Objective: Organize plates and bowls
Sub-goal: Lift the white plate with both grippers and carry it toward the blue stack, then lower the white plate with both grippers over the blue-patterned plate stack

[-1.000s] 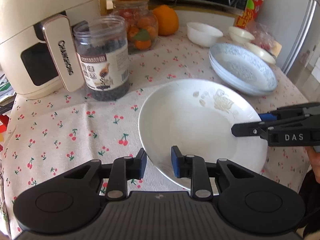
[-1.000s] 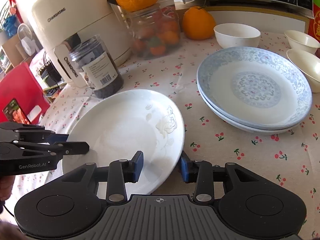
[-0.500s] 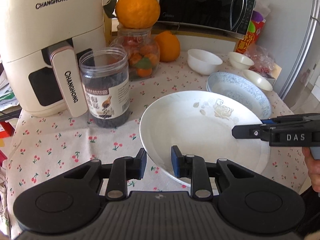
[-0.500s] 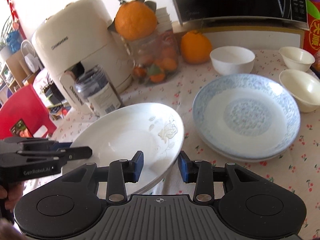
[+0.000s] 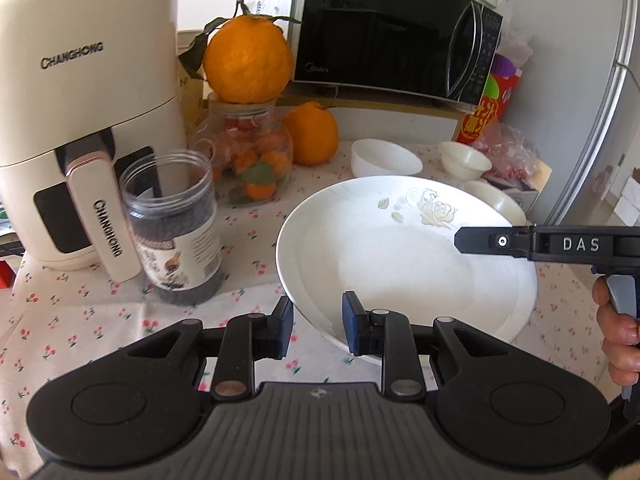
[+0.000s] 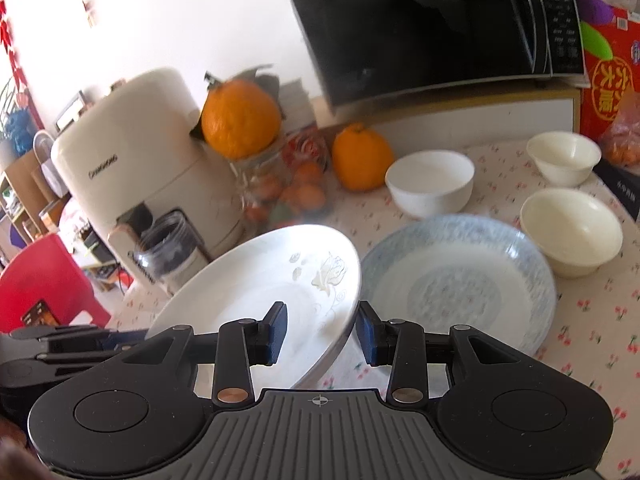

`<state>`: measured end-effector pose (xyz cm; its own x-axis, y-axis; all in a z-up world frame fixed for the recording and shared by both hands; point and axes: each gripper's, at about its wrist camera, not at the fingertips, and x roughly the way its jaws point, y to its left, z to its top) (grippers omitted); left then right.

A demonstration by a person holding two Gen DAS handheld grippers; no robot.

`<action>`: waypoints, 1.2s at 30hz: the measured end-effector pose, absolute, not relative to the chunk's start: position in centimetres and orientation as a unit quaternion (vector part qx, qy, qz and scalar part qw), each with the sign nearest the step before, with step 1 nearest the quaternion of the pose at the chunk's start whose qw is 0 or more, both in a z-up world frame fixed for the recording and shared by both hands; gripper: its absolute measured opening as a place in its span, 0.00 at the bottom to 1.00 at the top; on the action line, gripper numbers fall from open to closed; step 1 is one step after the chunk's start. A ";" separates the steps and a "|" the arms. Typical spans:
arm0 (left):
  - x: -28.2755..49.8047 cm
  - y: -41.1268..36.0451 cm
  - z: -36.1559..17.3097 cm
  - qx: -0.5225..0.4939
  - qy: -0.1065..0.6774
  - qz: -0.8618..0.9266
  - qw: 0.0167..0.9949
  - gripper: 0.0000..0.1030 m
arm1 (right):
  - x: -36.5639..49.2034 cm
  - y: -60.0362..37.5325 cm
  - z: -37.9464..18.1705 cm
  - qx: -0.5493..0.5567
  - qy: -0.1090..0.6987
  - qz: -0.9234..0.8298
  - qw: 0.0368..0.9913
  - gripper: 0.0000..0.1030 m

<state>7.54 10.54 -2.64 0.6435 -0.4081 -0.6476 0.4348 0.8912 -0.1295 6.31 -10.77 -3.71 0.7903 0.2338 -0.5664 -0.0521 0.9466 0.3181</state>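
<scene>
Counter [image 5: 80, 320]: covered with a cloth printed in small red cherries.

Microwave [image 5: 392, 40]: black, on a ledge at the back of the counter.

Air fryer [image 5: 80, 120]: cream body, back left, handle facing the camera.

White plate [image 5: 400, 260]: large, with a pale rose print near its far rim. It is off the cloth and tilted, held at opposite edges by both claws. In the right wrist view the plate [image 6: 260, 280] hangs above and just left of the blue plates.

Blue plates [image 6: 460, 280]: a stack of blue-patterned plates flat on the cloth, right of centre.

Three bowls on the cloth behind and beside the blue plates: a white bowl [image 6: 430, 184] at centre back, a cream bowl [image 6: 564, 158] at far right back, and a second cream bowl [image 6: 572, 232] just beside the blue plates' right rim.

Glass jar [image 5: 256, 160] of small oranges, with a large orange [image 5: 248, 64] sitting on top; another orange [image 5: 312, 132] is on the cloth just right of the jar.

Plastic jar [image 5: 172, 228]: clear, dark contents, no lid, right in front of the fryer handle.

Left claw [image 5: 316, 326]: pinching the near-left rim of the white plate between its blue pads.

Right claw [image 6: 320, 330]: pinching the plate's right rim, one pad above the plate, one below. A hand [image 5: 616, 340] grips its handle at the frame edge.
</scene>
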 end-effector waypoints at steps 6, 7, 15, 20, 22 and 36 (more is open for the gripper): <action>8.2 8.9 -2.5 0.011 0.347 -0.237 0.907 0.23 | 6.9 -12.7 -2.7 0.157 0.297 0.070 0.939 0.36; 8.3 8.7 -2.4 0.009 0.347 -0.238 0.907 0.23 | 7.0 -13.0 -2.7 0.160 0.296 0.069 0.939 0.36; 9.5 6.3 -2.6 0.000 0.348 -0.243 0.906 0.23 | 8.2 -15.8 -2.6 0.175 0.292 0.061 0.938 0.36; 10.3 4.8 -3.0 0.001 0.352 -0.250 0.902 0.23 | 8.8 -17.4 -2.6 0.186 0.292 0.055 0.937 0.36; 10.5 4.4 -3.1 0.002 0.353 -0.252 0.901 0.23 | 9.0 -18.0 -2.8 0.191 0.295 0.052 0.935 0.36; 12.1 1.1 -4.4 0.023 0.375 -0.241 0.895 0.23 | 10.7 -20.6 -5.6 0.208 0.338 0.016 0.918 0.36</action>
<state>12.06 1.13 -4.37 0.6030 -0.4135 -0.6822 0.4480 0.8831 -0.1392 10.66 -20.65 -5.60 0.7713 0.1707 -0.6132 0.1105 0.9128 0.3932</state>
